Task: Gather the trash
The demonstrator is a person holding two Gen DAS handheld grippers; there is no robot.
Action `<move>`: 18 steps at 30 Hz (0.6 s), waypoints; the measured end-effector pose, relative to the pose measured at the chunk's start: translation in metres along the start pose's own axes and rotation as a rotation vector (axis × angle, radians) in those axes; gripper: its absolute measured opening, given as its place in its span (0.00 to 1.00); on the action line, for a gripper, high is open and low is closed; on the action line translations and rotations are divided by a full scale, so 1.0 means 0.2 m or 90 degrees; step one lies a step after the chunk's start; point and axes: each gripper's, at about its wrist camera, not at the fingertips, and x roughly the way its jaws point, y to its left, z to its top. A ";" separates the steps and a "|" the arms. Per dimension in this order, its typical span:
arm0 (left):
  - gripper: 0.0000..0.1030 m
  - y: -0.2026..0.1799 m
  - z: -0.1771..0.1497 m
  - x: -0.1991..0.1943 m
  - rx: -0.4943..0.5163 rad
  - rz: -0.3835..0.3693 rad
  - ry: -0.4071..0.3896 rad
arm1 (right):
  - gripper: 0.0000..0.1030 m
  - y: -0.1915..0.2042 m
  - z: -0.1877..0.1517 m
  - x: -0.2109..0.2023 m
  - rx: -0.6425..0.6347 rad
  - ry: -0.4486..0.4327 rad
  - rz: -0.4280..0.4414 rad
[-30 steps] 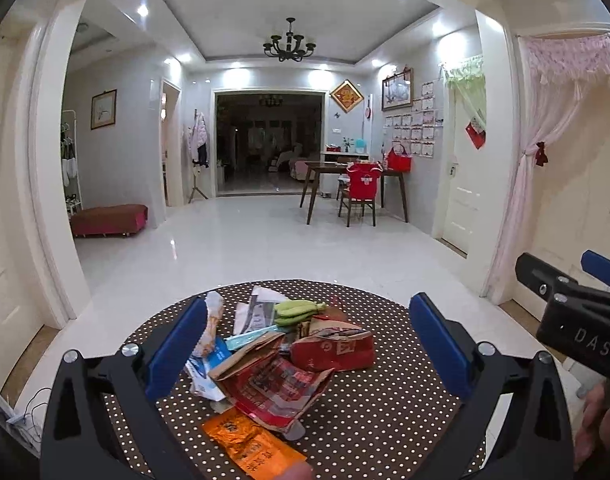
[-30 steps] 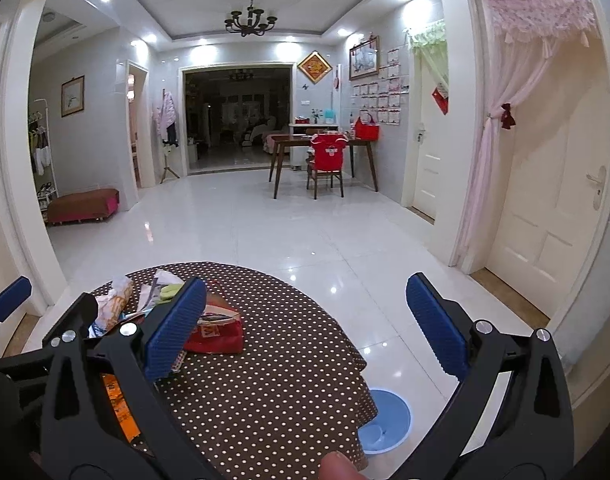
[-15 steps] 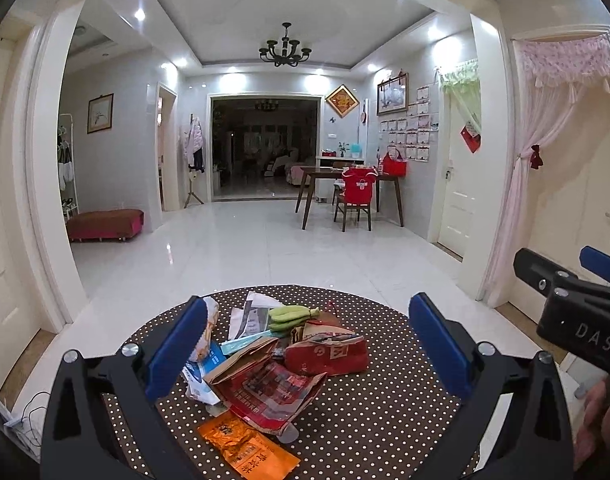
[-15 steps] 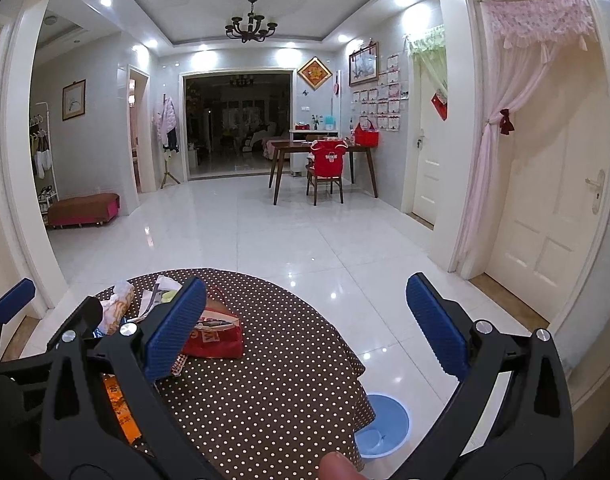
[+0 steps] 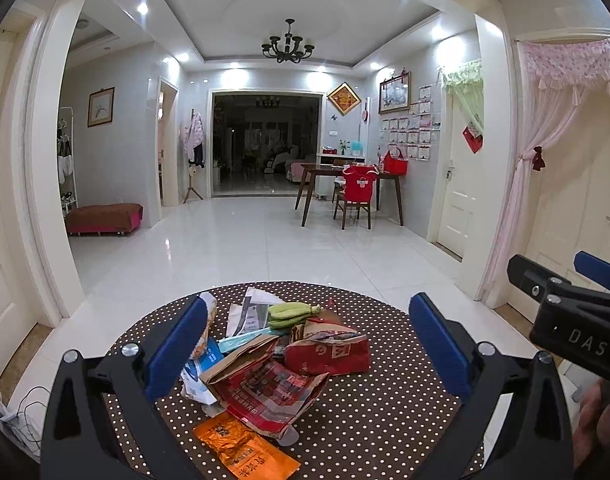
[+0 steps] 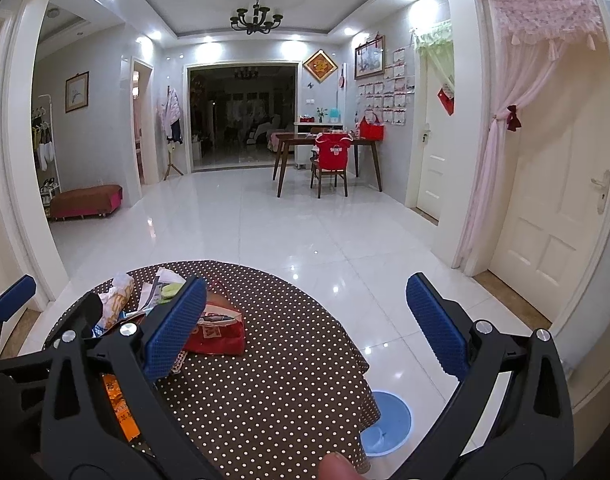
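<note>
A heap of trash lies on a round table with a brown polka-dot cloth (image 5: 385, 408): a red crumpled bag (image 5: 329, 354), a torn red printed wrapper (image 5: 271, 394), an orange packet (image 5: 245, 450), green banana-like peels (image 5: 291, 314), papers and a tissue pack. My left gripper (image 5: 307, 350) hovers open above the near side of the heap, nothing between its blue pads. My right gripper (image 6: 305, 326) is open over the table's right half (image 6: 273, 392), with the red bag (image 6: 217, 332) behind its left finger. The right gripper's body (image 5: 573, 320) shows at the left view's right edge.
A blue round bin (image 6: 385, 424) stands on the white tile floor just right of the table. A cream door (image 6: 545, 216) and pink curtain (image 6: 489, 152) are at the right. Further back are a dining table with a red-covered chair (image 5: 357, 196) and a red bench (image 5: 103, 218).
Both grippers have risen and pulled back slightly, so the table and trash heap sit lower and smaller in view. Both stay open; nothing was picked up.
</note>
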 end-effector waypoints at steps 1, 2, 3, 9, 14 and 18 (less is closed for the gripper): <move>0.96 0.01 -0.01 0.01 -0.002 0.004 0.002 | 0.95 0.00 0.00 0.01 -0.002 0.003 0.001; 0.96 0.02 -0.02 0.01 -0.004 0.008 0.005 | 0.95 0.01 -0.01 0.03 -0.004 0.007 0.005; 0.96 0.04 -0.03 0.02 -0.008 0.013 0.010 | 0.95 0.02 -0.01 0.04 -0.005 0.010 0.008; 0.96 0.20 -0.15 0.10 -0.048 0.040 0.055 | 0.95 0.07 -0.09 0.16 -0.013 0.057 0.040; 0.96 0.31 -0.24 0.13 -0.051 0.062 0.077 | 0.95 0.08 -0.16 0.28 -0.018 0.105 0.070; 0.96 0.39 -0.33 0.15 -0.054 0.073 0.102 | 0.95 0.12 -0.25 0.38 -0.007 0.157 0.104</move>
